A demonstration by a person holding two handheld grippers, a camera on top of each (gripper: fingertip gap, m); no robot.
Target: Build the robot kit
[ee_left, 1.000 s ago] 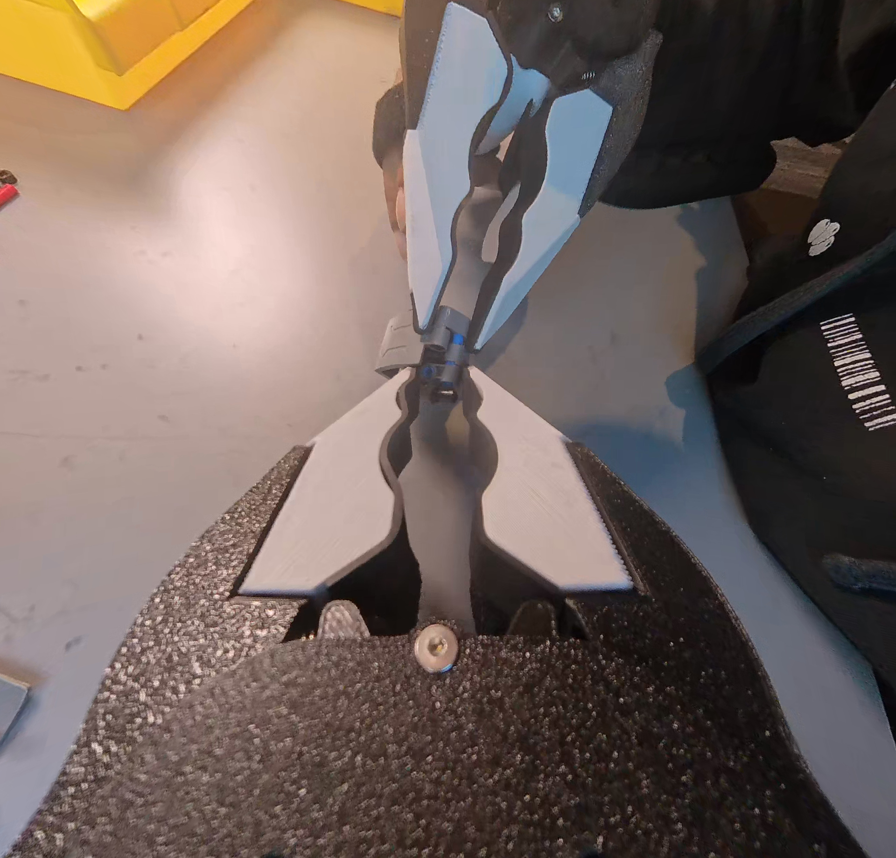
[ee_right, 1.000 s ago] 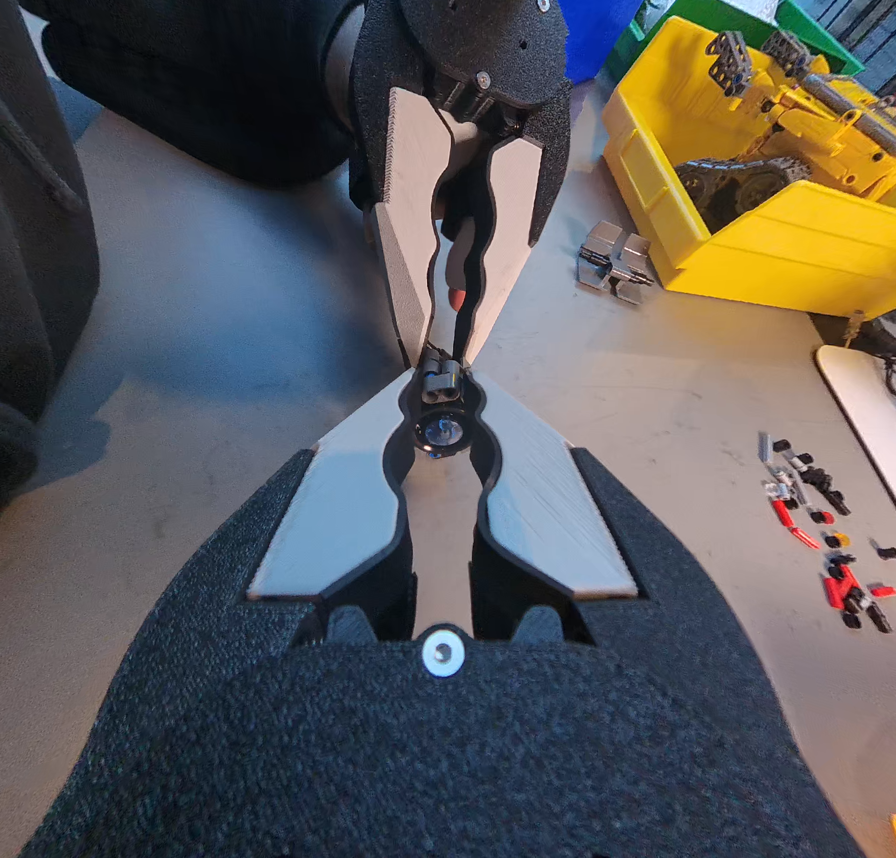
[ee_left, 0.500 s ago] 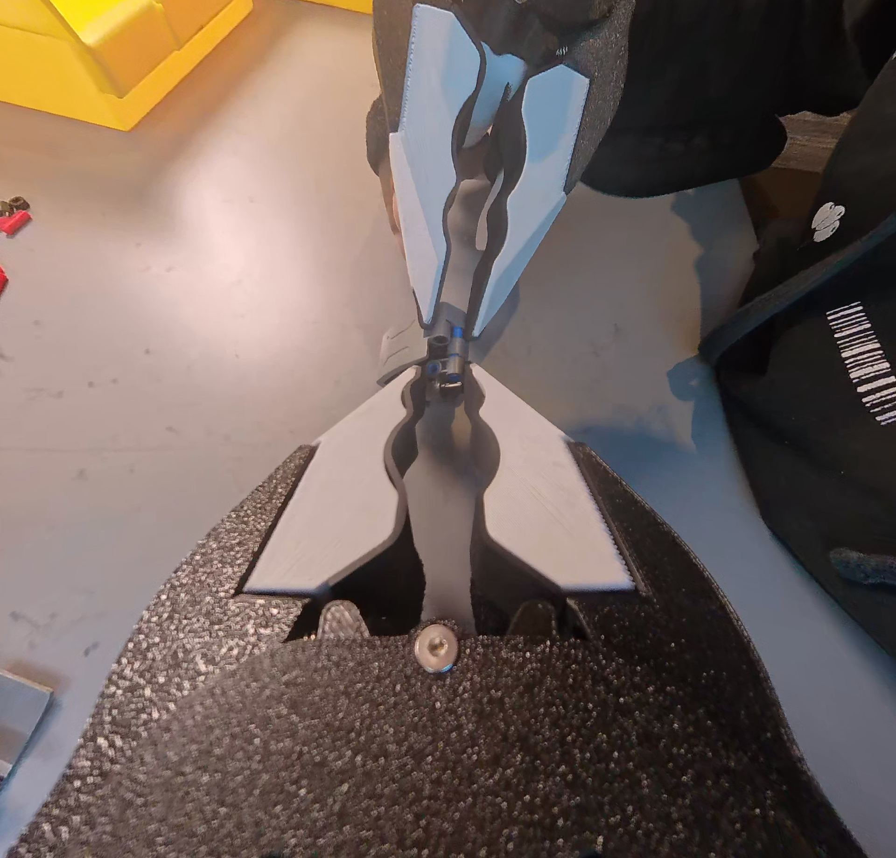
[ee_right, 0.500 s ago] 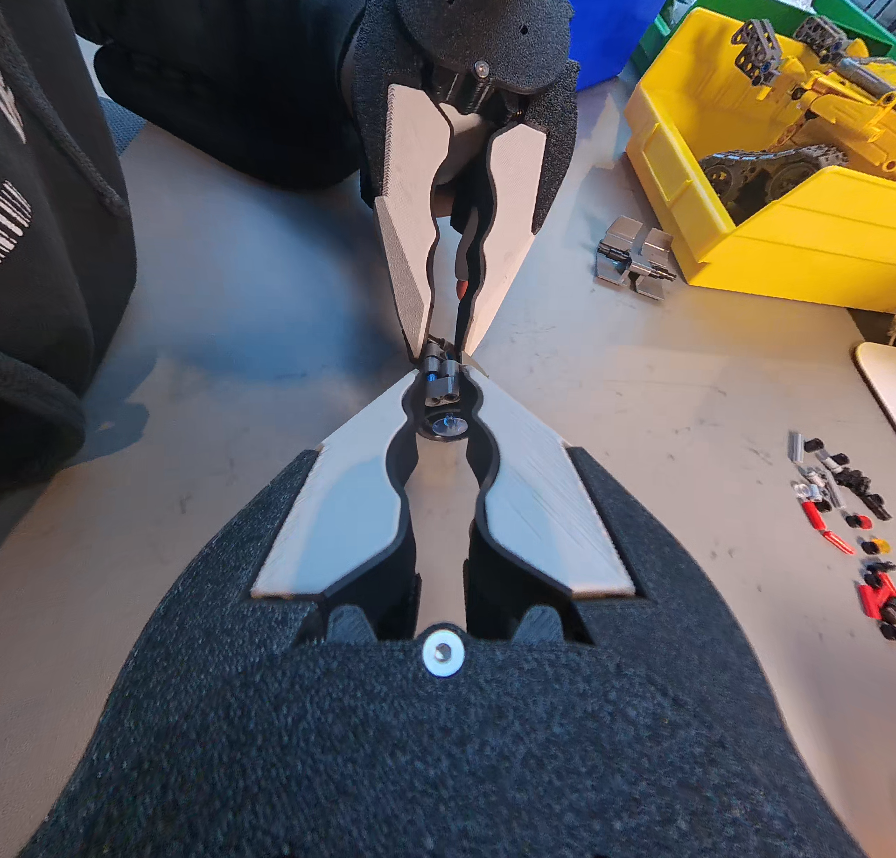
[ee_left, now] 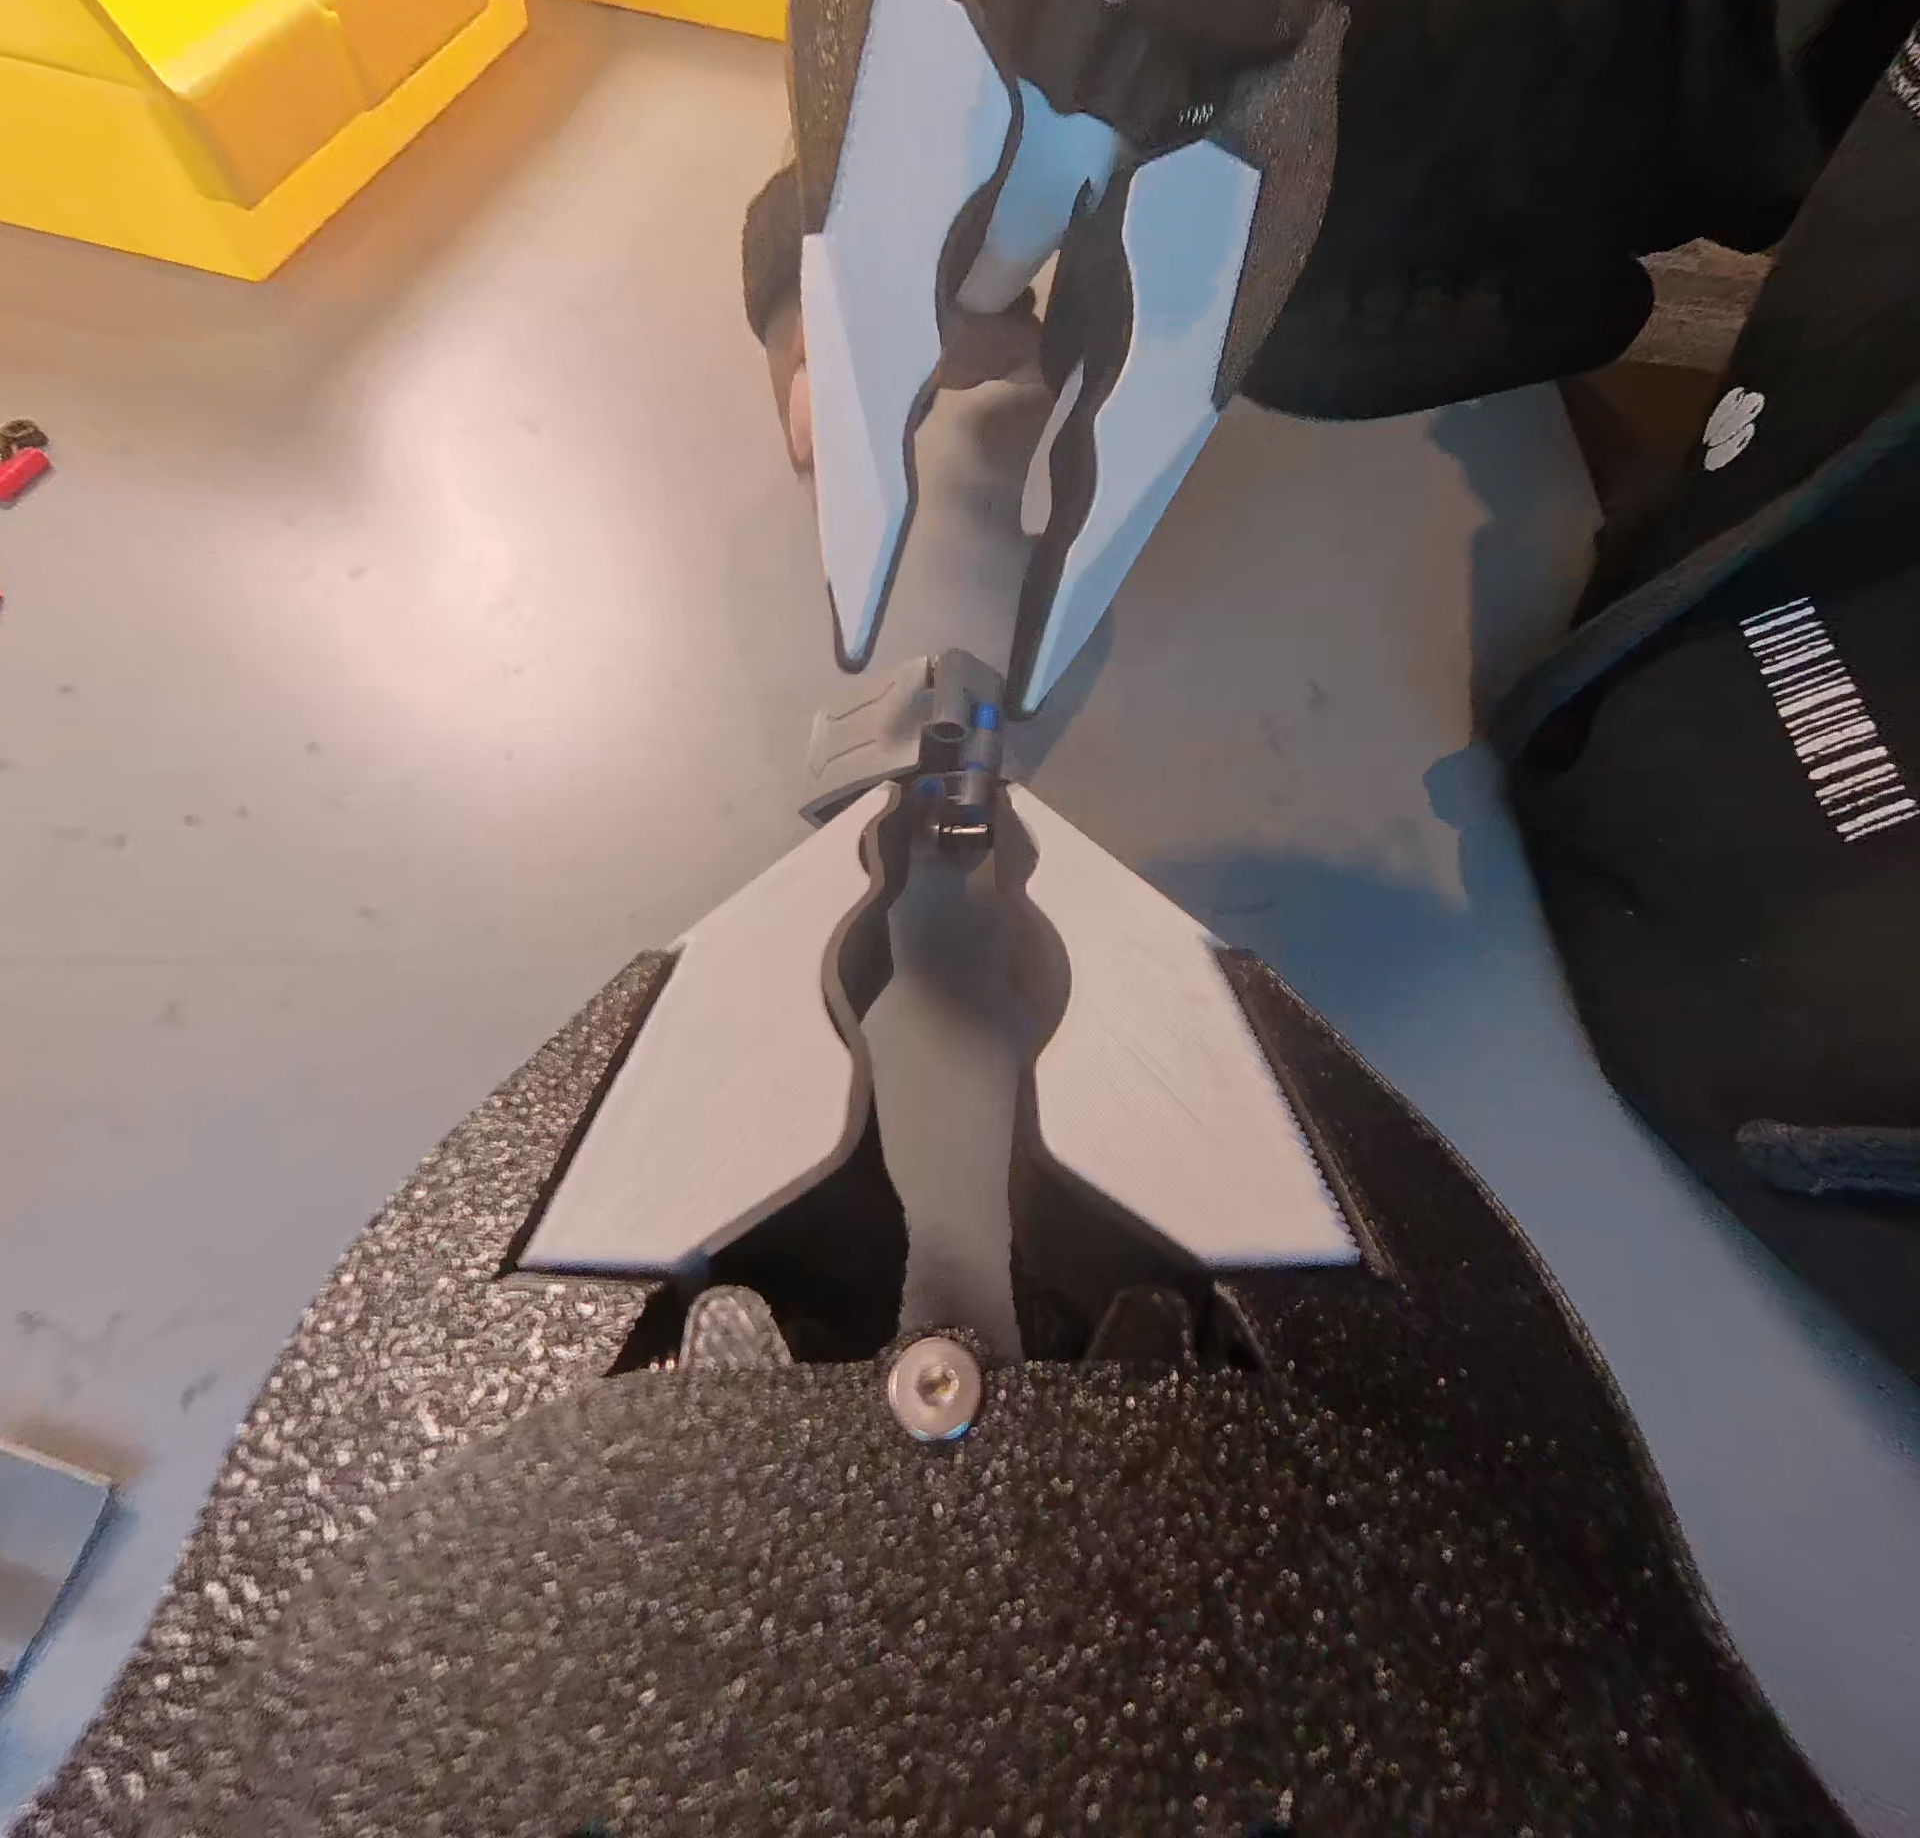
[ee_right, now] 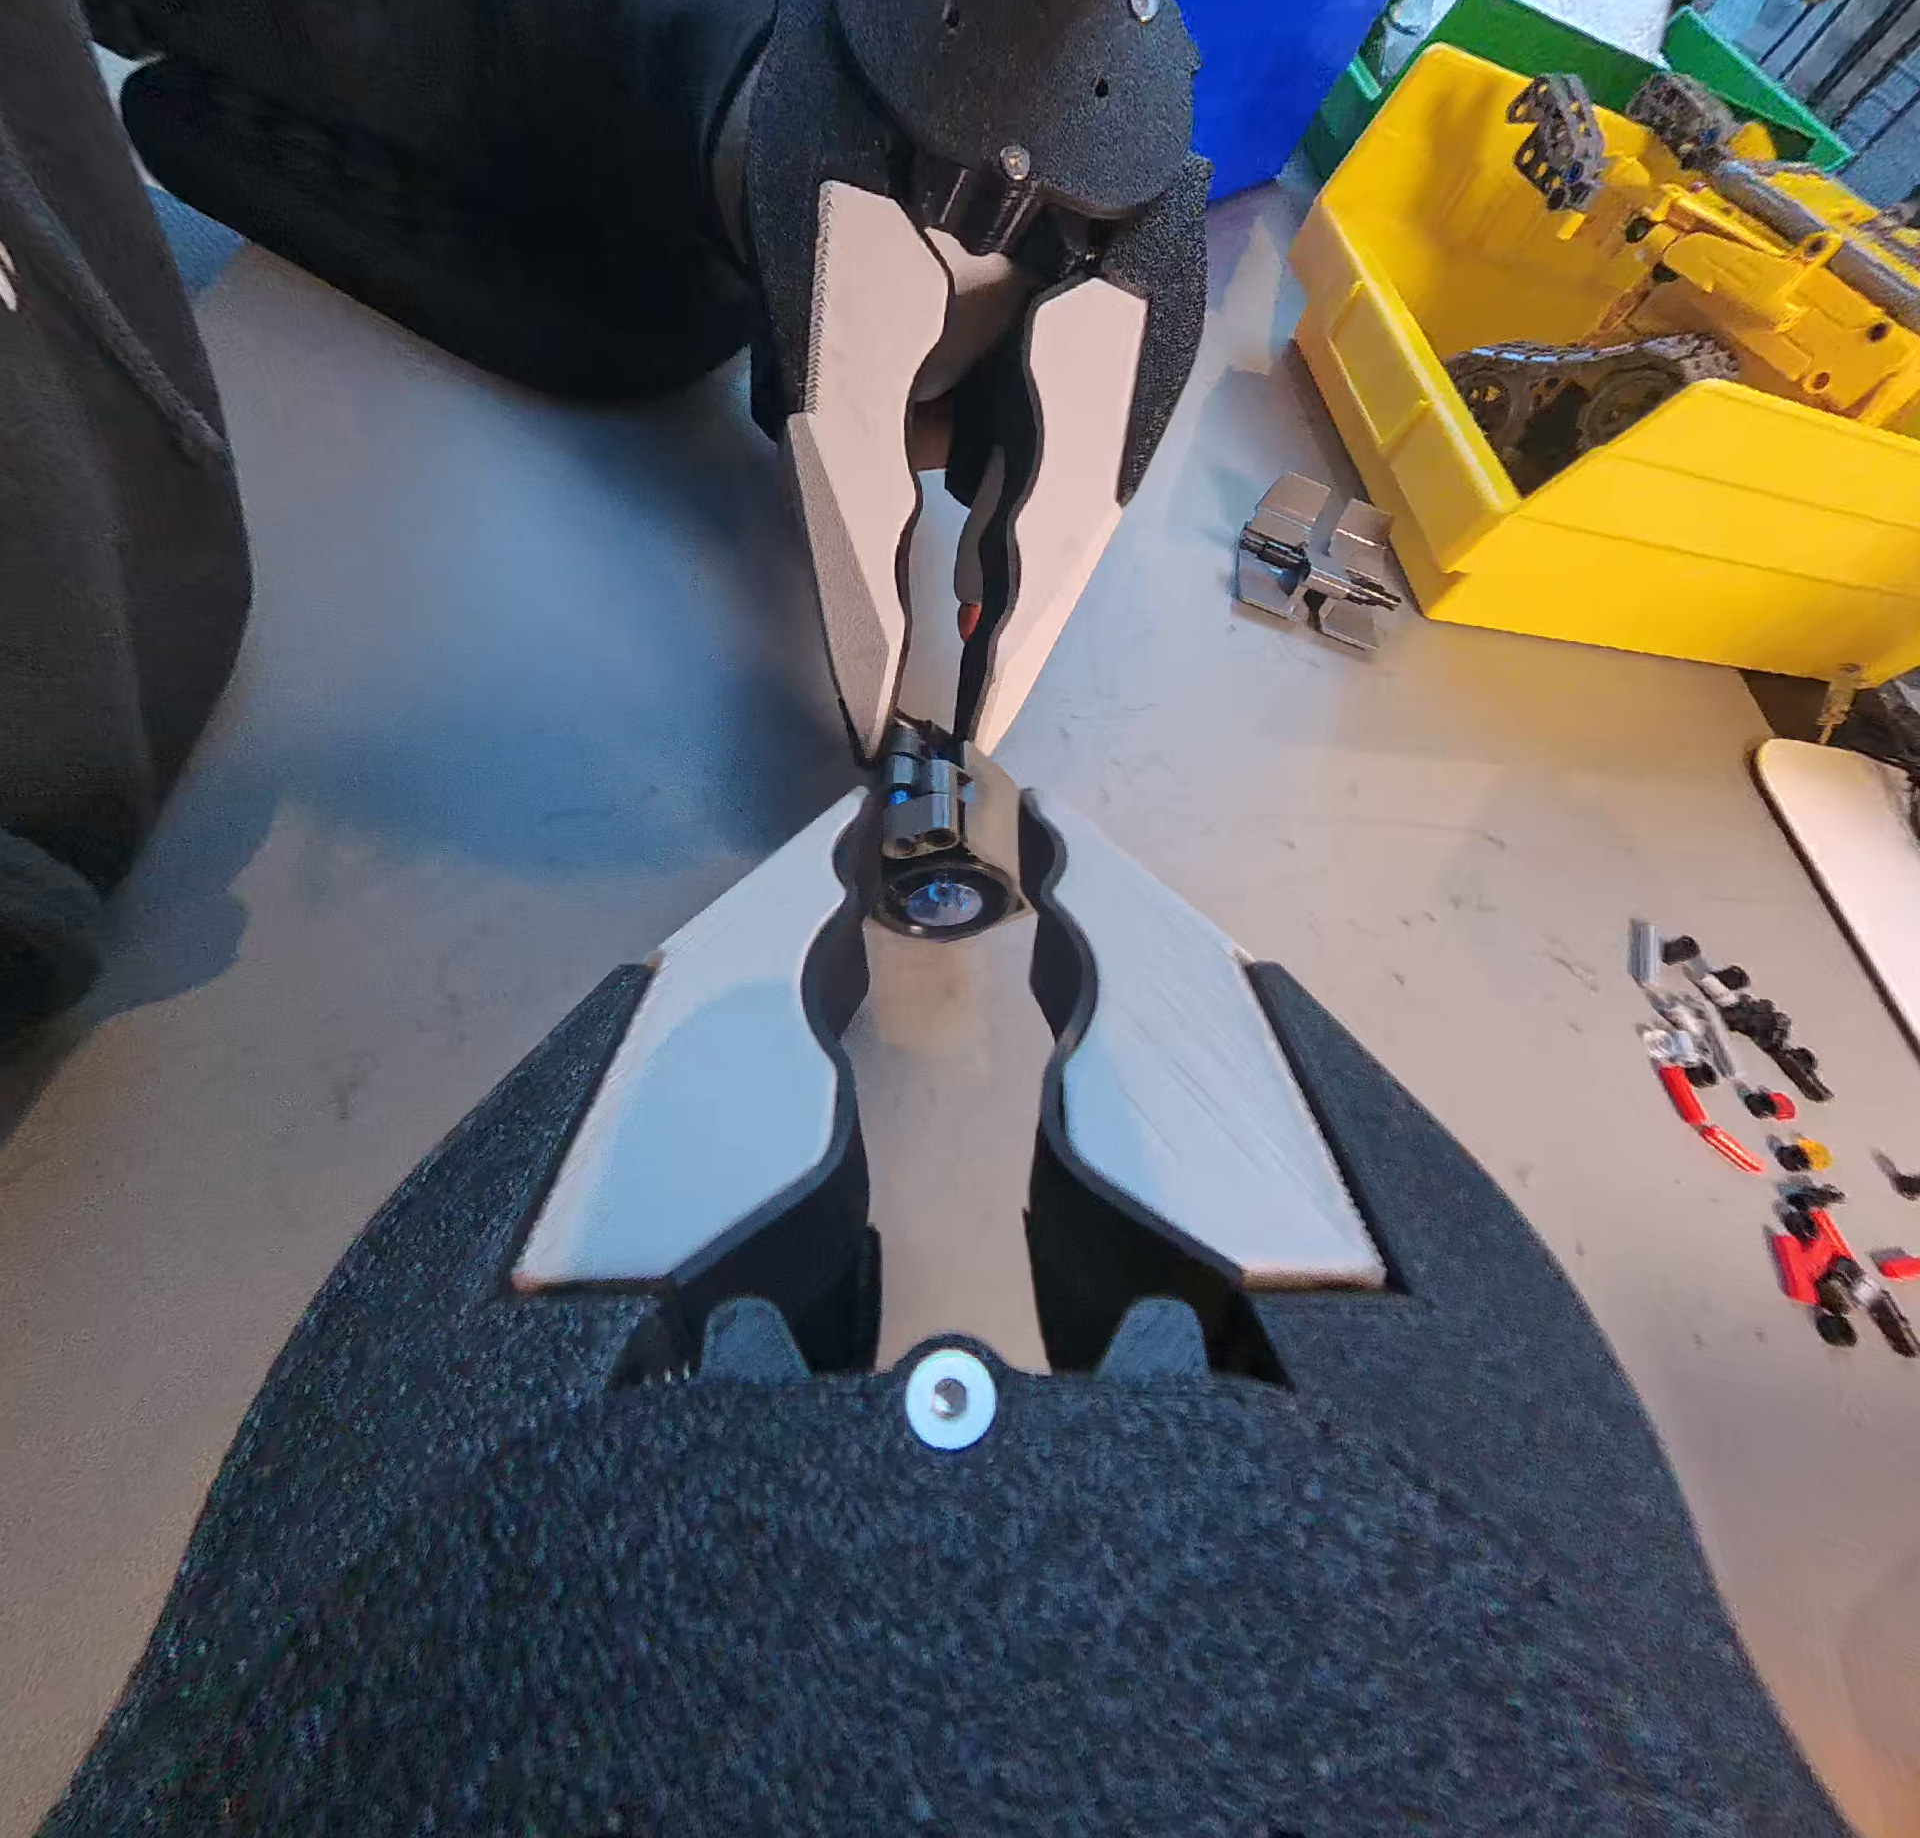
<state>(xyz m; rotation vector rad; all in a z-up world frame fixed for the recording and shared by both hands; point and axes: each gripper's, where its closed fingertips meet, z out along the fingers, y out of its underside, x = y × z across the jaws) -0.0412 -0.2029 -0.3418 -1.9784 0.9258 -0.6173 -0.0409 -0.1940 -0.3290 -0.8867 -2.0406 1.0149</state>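
Note:
A small black assembly with blue pins [ee_left: 956,749] hangs above the grey table between two grippers that face each other tip to tip. My left gripper [ee_left: 948,801] is shut on its near end. A flat grey piece [ee_left: 862,739] sticks out of the assembly to the left. In the right wrist view, the assembly [ee_right: 925,812] ends in a round black part with a blue centre [ee_right: 940,900]. That part sits between the fingers of my right gripper [ee_right: 940,801], whose jaws stand slightly apart from it. The left gripper [ee_right: 925,744] pinches the far end there.
A yellow bin [ee_right: 1662,562] holding a yellow tracked model stands at the right, with blue [ee_right: 1278,53] and green [ee_right: 1486,32] bins behind it. A grey metal block [ee_right: 1314,562] and scattered red and black small parts [ee_right: 1766,1113] lie on the right. A person's dark sleeves and clothing [ee_left: 1714,853] border the table. Less than 4 cm separates the two grippers' tips. The grey metal block [ee_right: 1314,562] is about equally far from each gripper, around 20 centimeters.
My right gripper's jaws have parted a little around the assembly. The left gripper stays shut on it. Both grippers have shifted slightly.

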